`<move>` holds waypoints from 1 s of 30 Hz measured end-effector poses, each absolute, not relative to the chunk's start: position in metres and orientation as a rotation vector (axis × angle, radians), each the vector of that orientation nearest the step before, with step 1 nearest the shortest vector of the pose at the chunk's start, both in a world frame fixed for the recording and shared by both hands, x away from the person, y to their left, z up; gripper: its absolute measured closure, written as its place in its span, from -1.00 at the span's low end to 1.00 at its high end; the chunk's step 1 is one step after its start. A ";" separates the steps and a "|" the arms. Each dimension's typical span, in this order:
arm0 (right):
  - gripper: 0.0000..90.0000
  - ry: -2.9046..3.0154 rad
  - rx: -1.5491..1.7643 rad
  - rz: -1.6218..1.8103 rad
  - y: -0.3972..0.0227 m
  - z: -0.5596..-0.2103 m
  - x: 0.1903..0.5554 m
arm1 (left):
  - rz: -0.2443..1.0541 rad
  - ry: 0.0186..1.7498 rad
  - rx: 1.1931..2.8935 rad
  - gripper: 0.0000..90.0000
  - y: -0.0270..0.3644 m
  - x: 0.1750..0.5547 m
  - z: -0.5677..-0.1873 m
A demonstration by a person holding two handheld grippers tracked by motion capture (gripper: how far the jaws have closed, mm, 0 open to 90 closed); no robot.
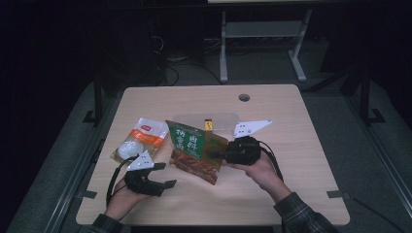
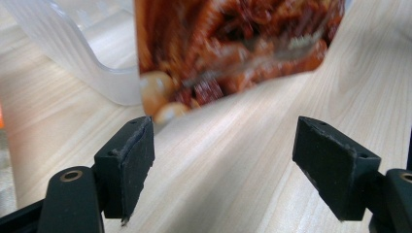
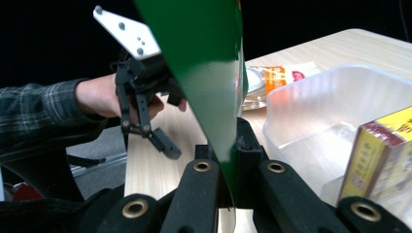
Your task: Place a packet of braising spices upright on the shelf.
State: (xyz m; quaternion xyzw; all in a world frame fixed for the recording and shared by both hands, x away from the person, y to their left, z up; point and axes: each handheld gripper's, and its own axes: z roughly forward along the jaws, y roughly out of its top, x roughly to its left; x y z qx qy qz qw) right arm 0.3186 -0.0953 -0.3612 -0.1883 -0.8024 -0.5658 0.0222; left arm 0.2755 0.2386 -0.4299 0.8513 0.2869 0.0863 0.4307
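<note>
Pinching the green snack pouch (image 1: pixel 197 151) by one edge, right gripper (image 1: pixel 224 154) pressed tight on it; in the right gripper view the pouch's plain green back (image 3: pixel 209 73) rising straight up from between the closed black jaws. Pouch held tilted above the wooden table (image 1: pixel 291 160), near its middle, printed face with red-brown food picture turned toward the high view. Just behind it, a clear plastic tub (image 1: pixel 221 119) holding a small yellow box (image 1: pixel 209 124); same tub (image 3: pixel 330 111) and box (image 3: pixel 384 155) close on the right in the right gripper view. Left gripper (image 1: pixel 167 175) low over the table toward the near left edge, jaws spread wide with nothing between them, pads apart from the pouch; in the left gripper view the pouch's lower corner (image 2: pixel 233 53) hanging just beyond the open jaws, bare wood underneath, tub wall (image 2: pixel 82 58) to the left. Second packet, white and orange (image 1: pixel 138 141), lying flat on the table left of the pouch, just beyond the left gripper. Plaid sleeve (image 1: pixel 303 216) at the right forearm.
</note>
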 end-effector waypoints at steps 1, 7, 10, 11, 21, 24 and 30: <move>0.99 -2.487 -0.588 -1.760 -0.096 -0.360 0.320 | 0.214 0.719 2.123 -0.50 0.238 0.275 -0.431; 1.00 -2.491 -0.617 -1.804 -0.095 -0.346 0.324 | 0.203 0.726 2.132 -0.50 0.237 0.275 -0.432; 1.00 -2.493 -0.645 -1.830 -0.096 -0.338 0.328 | 0.197 0.730 2.127 -0.50 0.238 0.275 -0.432; 1.00 -2.496 -0.657 -1.837 -0.097 -0.336 0.329 | 0.187 0.738 2.116 -0.51 0.238 0.276 -0.432; 1.00 -2.484 -0.780 -1.905 -0.099 -0.322 0.345 | 0.174 0.745 2.123 -0.54 0.238 0.277 -0.434; 1.00 -2.497 -0.841 -1.915 -0.096 -0.320 0.349 | 0.174 0.741 2.134 -0.56 0.238 0.277 -0.434; 0.99 -2.475 -0.909 -1.939 -0.089 -0.320 0.359 | 0.167 0.747 2.132 -0.58 0.238 0.278 -0.435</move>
